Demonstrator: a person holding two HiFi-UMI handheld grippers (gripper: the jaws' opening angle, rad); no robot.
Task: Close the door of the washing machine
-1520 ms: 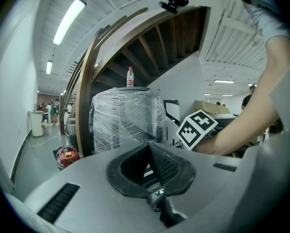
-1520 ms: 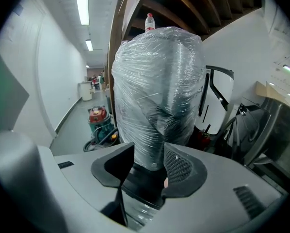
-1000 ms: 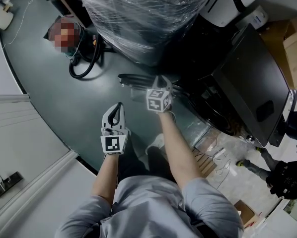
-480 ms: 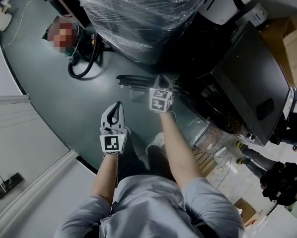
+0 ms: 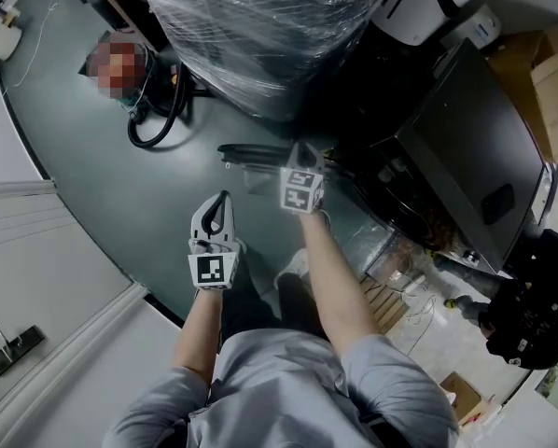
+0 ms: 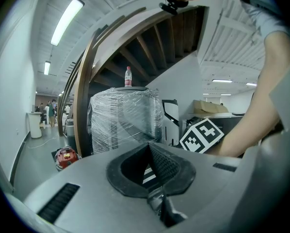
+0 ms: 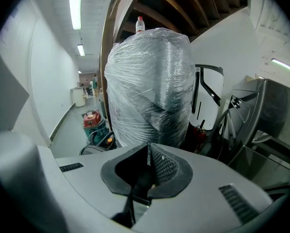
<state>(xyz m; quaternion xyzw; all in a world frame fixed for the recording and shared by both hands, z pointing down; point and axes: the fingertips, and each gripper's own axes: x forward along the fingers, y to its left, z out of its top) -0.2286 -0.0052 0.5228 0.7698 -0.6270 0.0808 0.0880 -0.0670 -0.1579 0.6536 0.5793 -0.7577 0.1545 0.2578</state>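
Head view: the left gripper (image 5: 223, 200) and the right gripper (image 5: 302, 147) are held out over the grey-green floor (image 5: 92, 185), side by side and apart, the right one further forward. Both sit where they were a second ago; only the right one's marker cube (image 5: 299, 189) has rolled slightly. The washing machine (image 5: 461, 152) is the dark bulk off to the right of the right gripper, touched by neither gripper; whether its door is open or shut cannot be told here. A bystander in dark clothes (image 5: 531, 320) at the lower right edge has shifted and now covers more of that corner than before

Left gripper view: the jaws are closed tip to tip with nothing between them. Ahead stands a film-wrapped load (image 6: 123, 120) with a bottle (image 6: 128, 76) on top, a red vacuum cleaner (image 6: 66, 158) low at its left, and the right gripper's cube at the right

Right gripper view: these jaws are also closed and empty. The same wrapped load fills the middle, and the washing machine's grey metal front shows at the right edge, well apart from the jaws
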